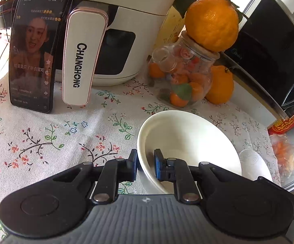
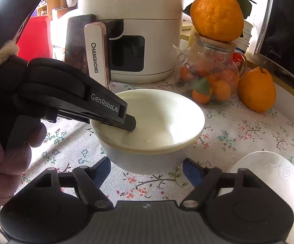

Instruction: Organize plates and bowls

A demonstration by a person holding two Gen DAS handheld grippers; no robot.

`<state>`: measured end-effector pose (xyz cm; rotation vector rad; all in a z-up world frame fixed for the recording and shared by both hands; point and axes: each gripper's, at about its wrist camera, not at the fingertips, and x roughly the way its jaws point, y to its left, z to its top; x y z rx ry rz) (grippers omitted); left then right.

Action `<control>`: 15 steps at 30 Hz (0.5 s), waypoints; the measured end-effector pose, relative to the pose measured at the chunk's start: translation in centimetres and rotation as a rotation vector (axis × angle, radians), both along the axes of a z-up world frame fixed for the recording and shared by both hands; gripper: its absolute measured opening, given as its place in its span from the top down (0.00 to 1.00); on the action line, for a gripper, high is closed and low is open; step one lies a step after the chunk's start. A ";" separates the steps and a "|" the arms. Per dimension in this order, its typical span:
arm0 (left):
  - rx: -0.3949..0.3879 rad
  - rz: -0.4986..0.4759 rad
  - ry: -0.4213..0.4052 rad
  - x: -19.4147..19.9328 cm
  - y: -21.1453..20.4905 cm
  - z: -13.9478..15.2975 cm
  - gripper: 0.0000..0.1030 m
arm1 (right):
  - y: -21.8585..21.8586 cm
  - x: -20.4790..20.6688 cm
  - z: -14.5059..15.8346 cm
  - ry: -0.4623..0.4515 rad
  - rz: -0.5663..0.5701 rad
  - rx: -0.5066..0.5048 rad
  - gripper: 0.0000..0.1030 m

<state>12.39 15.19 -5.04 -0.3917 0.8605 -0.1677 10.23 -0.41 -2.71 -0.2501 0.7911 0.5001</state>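
A white bowl (image 1: 187, 142) is held up off the floral tablecloth; it also shows in the right wrist view (image 2: 157, 118). My left gripper (image 1: 146, 162) is shut on the bowl's near-left rim, one finger outside and one inside; it enters the right wrist view from the left (image 2: 126, 120). My right gripper (image 2: 147, 168) is open and empty, its fingers spread just below and in front of the bowl. A second white dish with a swirl pattern (image 2: 268, 181) lies on the cloth at the right; it also shows in the left wrist view (image 1: 252, 162).
A white Changhong air fryer (image 1: 118, 40) with a phone (image 1: 35, 50) leaning on it stands at the back. A glass jar (image 1: 185, 77) with an orange (image 1: 212, 22) on top, another orange (image 2: 256, 89) and a black Midea appliance (image 1: 268, 50) stand at the back right.
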 end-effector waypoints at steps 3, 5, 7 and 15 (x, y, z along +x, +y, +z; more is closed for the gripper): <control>-0.022 -0.002 -0.023 -0.3 -0.2 0.9 0.86 | -0.6 -0.1 0.7 -0.024 -0.005 0.002 0.27; -0.031 -0.009 -0.041 -0.6 -0.6 1.5 0.86 | -1.1 -0.2 1.1 -0.033 -0.011 0.007 0.27; -0.040 -0.019 -0.054 -0.8 -1.1 2.0 0.86 | -1.7 -0.3 1.4 -0.039 -0.018 0.012 0.27; -0.075 -0.065 -0.081 -1.3 -4.0 3.1 0.86 | -4.6 -1.2 2.6 -0.068 -0.046 0.009 0.27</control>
